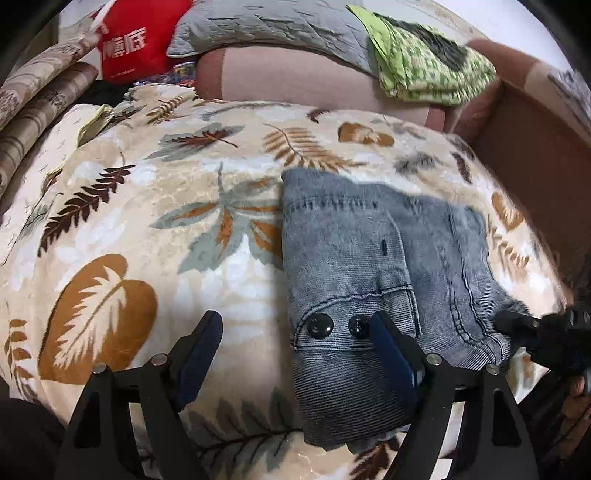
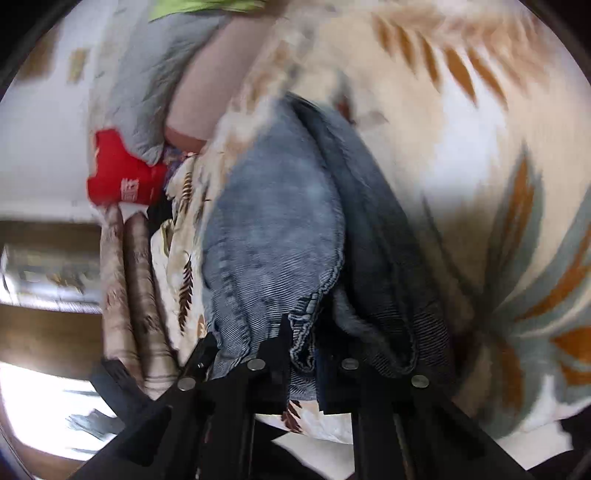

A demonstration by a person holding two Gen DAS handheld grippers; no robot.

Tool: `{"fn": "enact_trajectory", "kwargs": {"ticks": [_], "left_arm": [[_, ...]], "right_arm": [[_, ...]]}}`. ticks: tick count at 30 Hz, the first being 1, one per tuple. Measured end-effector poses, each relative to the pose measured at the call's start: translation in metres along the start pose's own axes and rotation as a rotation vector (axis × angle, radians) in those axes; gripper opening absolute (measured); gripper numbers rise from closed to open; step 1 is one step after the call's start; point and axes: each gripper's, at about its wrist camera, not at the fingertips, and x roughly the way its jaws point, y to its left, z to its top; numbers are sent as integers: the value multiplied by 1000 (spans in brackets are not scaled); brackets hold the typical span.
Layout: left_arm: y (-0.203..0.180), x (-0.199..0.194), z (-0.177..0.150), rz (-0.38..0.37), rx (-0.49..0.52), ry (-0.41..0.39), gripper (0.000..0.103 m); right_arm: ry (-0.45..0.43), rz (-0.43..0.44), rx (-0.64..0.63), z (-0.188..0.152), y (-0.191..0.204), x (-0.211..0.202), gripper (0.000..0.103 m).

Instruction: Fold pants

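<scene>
Blue denim pants [image 1: 369,251] lie folded into a thick stack on a leaf-patterned blanket [image 1: 166,221], with two dark buttons on the near part. My left gripper [image 1: 294,316] hovers open over the near left edge of the stack. Its right finger [image 1: 388,339] is above the denim beside the buttons, and its left finger is over bare blanket. My right gripper [image 1: 517,321] reaches in from the right onto the near right corner of the pants. In the right wrist view that gripper [image 2: 308,332] is shut on a bunched denim edge of the pants [image 2: 273,236].
At the back, a green patterned cloth [image 1: 424,62] lies on a grey quilted pillow [image 1: 266,26]. A red bag [image 1: 136,40] and striped brown cushions [image 1: 37,96] sit at the back left. A brown padded bed edge [image 1: 535,147] runs along the right.
</scene>
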Motion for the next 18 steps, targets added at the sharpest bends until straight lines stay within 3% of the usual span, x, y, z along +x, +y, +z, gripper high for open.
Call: {"fn": "enact_trajectory", "kwargs": {"ticks": [4,6,7,8,9,11,14,16,17,18], "left_arm": [[-4,-24,12,-1,-9,-96,83],[-14,-10,8,41,38,-56,87],[-24,14,0,58,101,31,87],[-28,25,-7,92,135,55,88],[-29,25,-12,108,146,1,88],[-25,24,-10,91,128,9,89],[-20,26,-8,77,122,20,90],[-21,25,-10,81,117,6,90],[-20,25,-11,81,116,4,90],[-20,25,-11,79,117,5,90]], "right_arm": [[-81,-115,-196,-9,34,-24,9],[-61,-182,-206,-13,21,-14,9],[-30,-217,-200,-15,11,-2,9],[-15,-224,-183,-17,-1,11,10],[-41,-195,-163,-17,-7,9,10],[-29,-181,-161,-15,-4,2,14],[-59,-261,-215,-9,9,-19,18],[-124,-262,-229,0,27,-37,21],[-158,-223,-240,9,41,-45,25],[-168,-185,-255,16,50,-47,40]]}}
